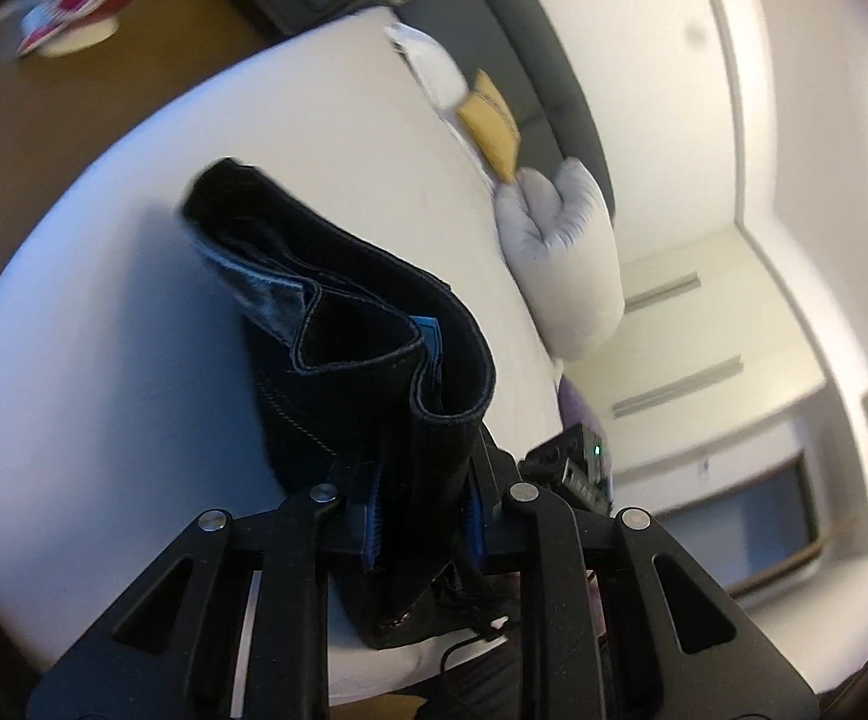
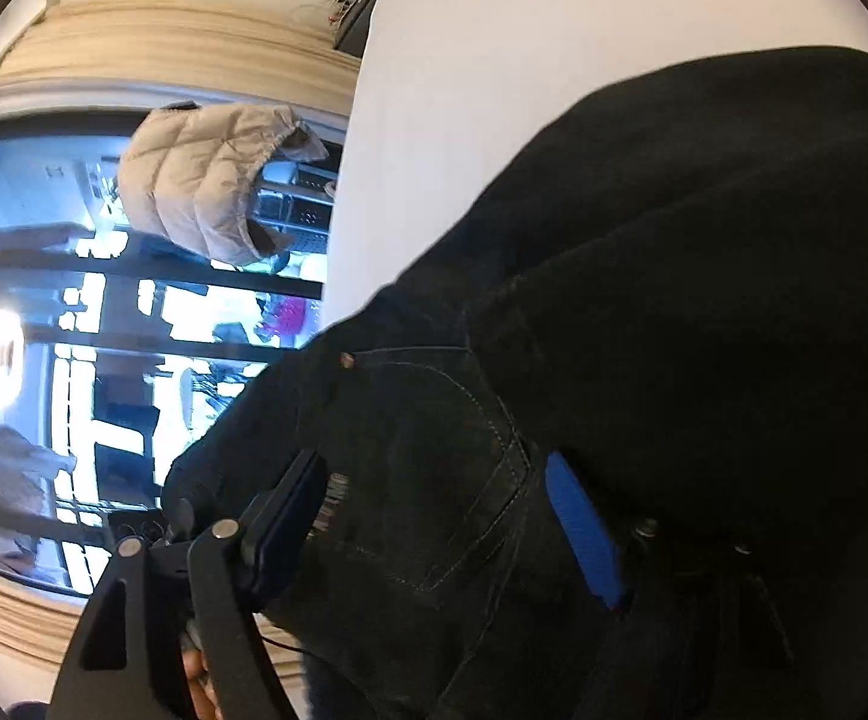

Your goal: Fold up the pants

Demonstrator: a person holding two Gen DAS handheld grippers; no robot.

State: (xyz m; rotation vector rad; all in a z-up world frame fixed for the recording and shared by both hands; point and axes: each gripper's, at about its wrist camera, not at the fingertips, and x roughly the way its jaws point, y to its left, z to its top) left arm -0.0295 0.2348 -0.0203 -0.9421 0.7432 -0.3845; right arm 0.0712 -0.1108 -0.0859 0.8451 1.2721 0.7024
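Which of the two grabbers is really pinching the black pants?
The left gripper. Its blue pads squeeze a bunched edge of the black pants. The right gripper is spread wide, the pocket part just lying between its fingers.

Black gripper (image 1: 425, 516) linkages; blue pads (image 2: 581, 531)

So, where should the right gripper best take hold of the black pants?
Probably the thick waist edge of the pants near the back pocket, coming from the open edge, since the right gripper already stands open around it.
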